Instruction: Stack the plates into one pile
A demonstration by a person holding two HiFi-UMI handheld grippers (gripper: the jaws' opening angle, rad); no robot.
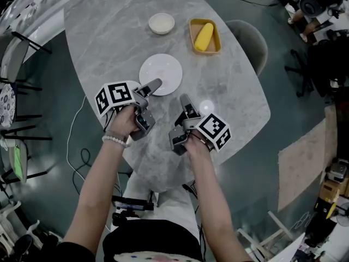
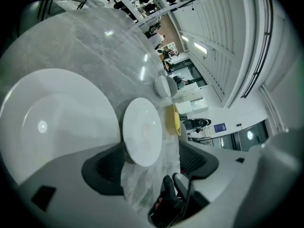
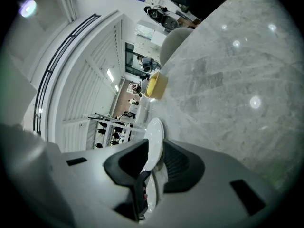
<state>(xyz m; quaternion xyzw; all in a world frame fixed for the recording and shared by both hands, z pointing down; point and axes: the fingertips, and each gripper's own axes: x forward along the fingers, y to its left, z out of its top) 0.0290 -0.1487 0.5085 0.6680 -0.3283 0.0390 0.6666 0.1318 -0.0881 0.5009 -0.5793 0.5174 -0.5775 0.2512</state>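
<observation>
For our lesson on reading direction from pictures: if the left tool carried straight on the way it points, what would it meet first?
Most likely the white plate: it lies directly ahead of the left tool, framed between its open jaws, and the head view shows the tips at its near rim.

The head view looks steeply down from above the person (image 1: 152, 239), who is at 6 o'clock, onto the grey worktop (image 1: 234, 91). The left gripper view sits low and close over the worktop, rolled sideways, facing the white plate (image 2: 142, 132) with the yellow dish (image 2: 175, 120) behind it. The right gripper view, likewise low and rolled, has the worktop towards 3 o'clock. All three views share the plate and dish.
</observation>
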